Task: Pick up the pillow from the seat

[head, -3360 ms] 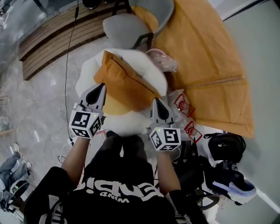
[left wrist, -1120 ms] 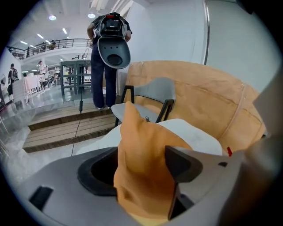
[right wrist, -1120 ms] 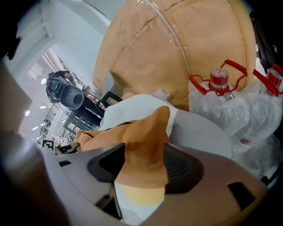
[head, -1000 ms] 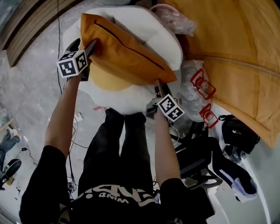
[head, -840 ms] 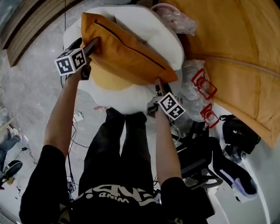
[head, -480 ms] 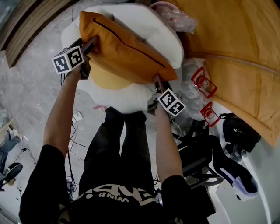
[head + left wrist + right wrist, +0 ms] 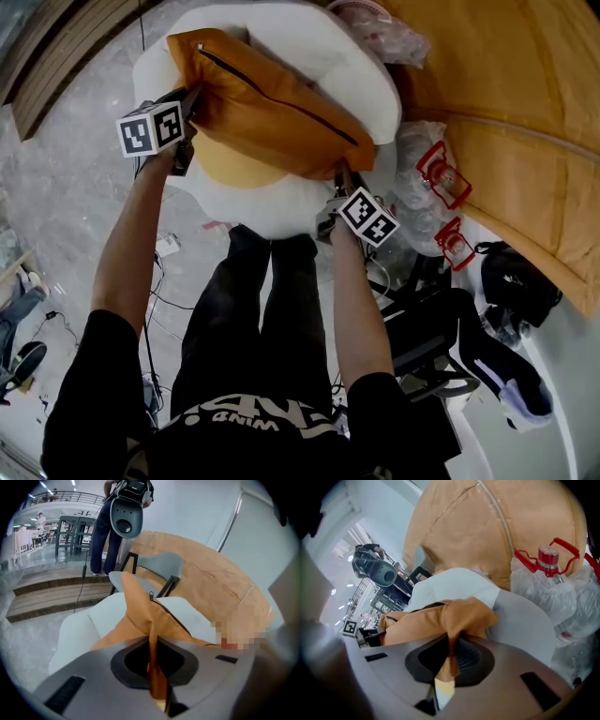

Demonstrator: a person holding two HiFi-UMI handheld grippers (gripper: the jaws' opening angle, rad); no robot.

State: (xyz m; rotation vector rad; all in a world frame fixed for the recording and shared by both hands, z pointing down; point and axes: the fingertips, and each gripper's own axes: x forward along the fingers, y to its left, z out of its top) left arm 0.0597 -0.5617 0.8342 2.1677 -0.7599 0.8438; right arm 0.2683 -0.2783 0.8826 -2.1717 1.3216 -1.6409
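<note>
An orange pillow (image 7: 272,108) with a dark zip lies tilted on the white cushioned seat (image 7: 319,42). My left gripper (image 7: 192,98) is at the pillow's left corner. Its jaws have just been closing, and in the left gripper view a fold of orange fabric (image 7: 152,663) is pinched between them. My right gripper (image 7: 339,174) is at the pillow's near right corner. Its jaws have just been closing too, with the pillow's corner (image 7: 461,618) bunched and clamped between them.
A large tan-covered round table (image 7: 506,103) stands to the right of the seat. Bagged bottles with red handles (image 7: 439,173) lie beside it, and a black bag (image 7: 520,286) lies nearer. A grey chair (image 7: 157,566) stands behind the seat. Wooden steps (image 7: 47,56) run at the upper left.
Both pairs of jaws have closed onto the pillow's corners, which now bunch up in them. The left gripper has dipped a little toward the seat; the right one has stayed put.
</note>
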